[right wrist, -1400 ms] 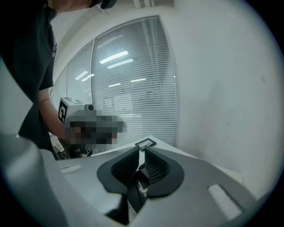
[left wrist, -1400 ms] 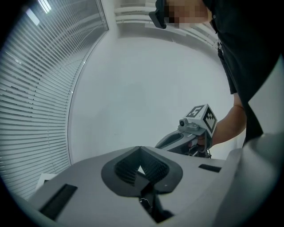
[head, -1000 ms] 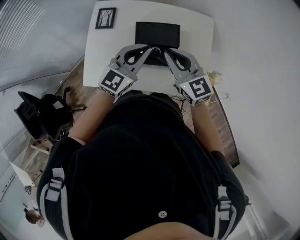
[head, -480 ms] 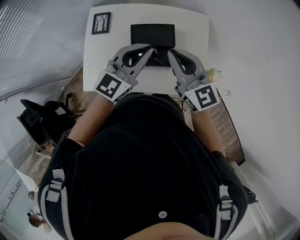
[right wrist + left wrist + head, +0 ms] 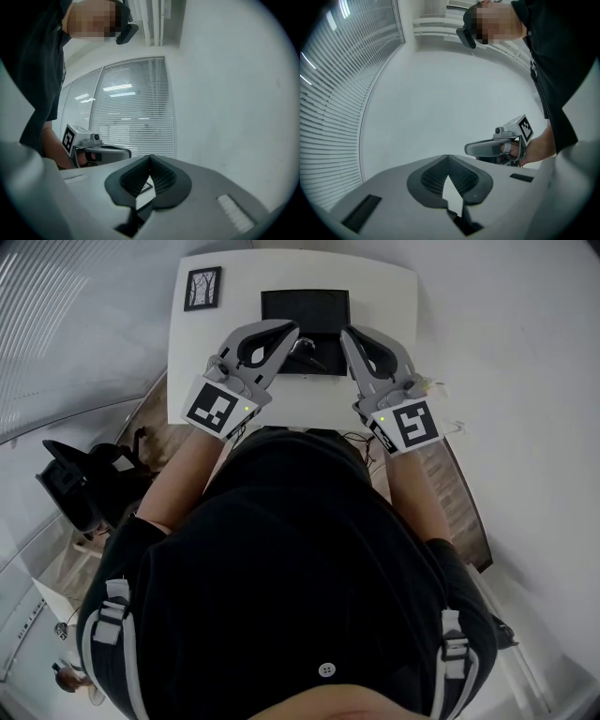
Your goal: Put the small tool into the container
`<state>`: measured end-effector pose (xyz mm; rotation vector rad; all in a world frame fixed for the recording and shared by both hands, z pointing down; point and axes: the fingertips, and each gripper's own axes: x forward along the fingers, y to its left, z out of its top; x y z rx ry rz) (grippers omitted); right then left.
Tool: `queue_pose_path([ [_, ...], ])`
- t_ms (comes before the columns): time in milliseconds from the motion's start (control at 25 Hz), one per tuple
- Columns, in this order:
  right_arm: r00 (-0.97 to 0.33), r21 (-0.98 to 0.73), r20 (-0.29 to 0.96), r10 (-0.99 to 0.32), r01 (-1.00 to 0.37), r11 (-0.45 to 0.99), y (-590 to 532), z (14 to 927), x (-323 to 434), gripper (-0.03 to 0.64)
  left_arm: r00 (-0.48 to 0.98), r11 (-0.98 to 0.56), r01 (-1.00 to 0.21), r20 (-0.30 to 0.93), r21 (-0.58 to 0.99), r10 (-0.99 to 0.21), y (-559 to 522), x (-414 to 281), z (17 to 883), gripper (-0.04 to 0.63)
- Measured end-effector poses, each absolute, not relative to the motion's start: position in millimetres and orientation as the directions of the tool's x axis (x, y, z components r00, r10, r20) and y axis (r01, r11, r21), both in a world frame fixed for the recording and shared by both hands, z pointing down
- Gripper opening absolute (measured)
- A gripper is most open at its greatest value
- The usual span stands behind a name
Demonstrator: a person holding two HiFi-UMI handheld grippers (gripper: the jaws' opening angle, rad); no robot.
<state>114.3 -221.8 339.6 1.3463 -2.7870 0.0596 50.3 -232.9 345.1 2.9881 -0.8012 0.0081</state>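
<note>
Looking down over the white table (image 5: 394,306), we found the black container (image 5: 305,307) at the far middle, with a small picture frame (image 5: 204,289) to its left. The small tool (image 5: 312,354), as far as we could judge, was the thin dark piece just on the near side of the container's dark face, in the gap between the two grippers. Its long axis seemed to run slantwise, from far left to near right. We could not tell whether it lay inside a near part of the container or on the table just in front of it, because the grippers covered both sides of that spot. The scene would fit a tool waiting to go in as well as one already lying inside.

The left gripper (image 5: 289,332) and the right gripper (image 5: 347,334) flanked the tool, both pointing toward the far edge. In each gripper's own view the jaws were pressed together at the tips with nothing between them. The tool's far end lay closer to the left gripper's tips and its near end closer to the right's, so we judged neither hand clearly better placed. Should the tool need lifting, the grasp would have turned on closing across that slant rather than along it.
</note>
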Motion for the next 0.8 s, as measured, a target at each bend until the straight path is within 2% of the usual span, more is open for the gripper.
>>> queue_pose_path([
  [800,-0.647,-0.017,0.089,-0.758,-0.761,0.648,-229,350,102,0.011,0.848,-0.845,-0.531,0.033,0.065,-0.53,-240,37,354,0.008],
])
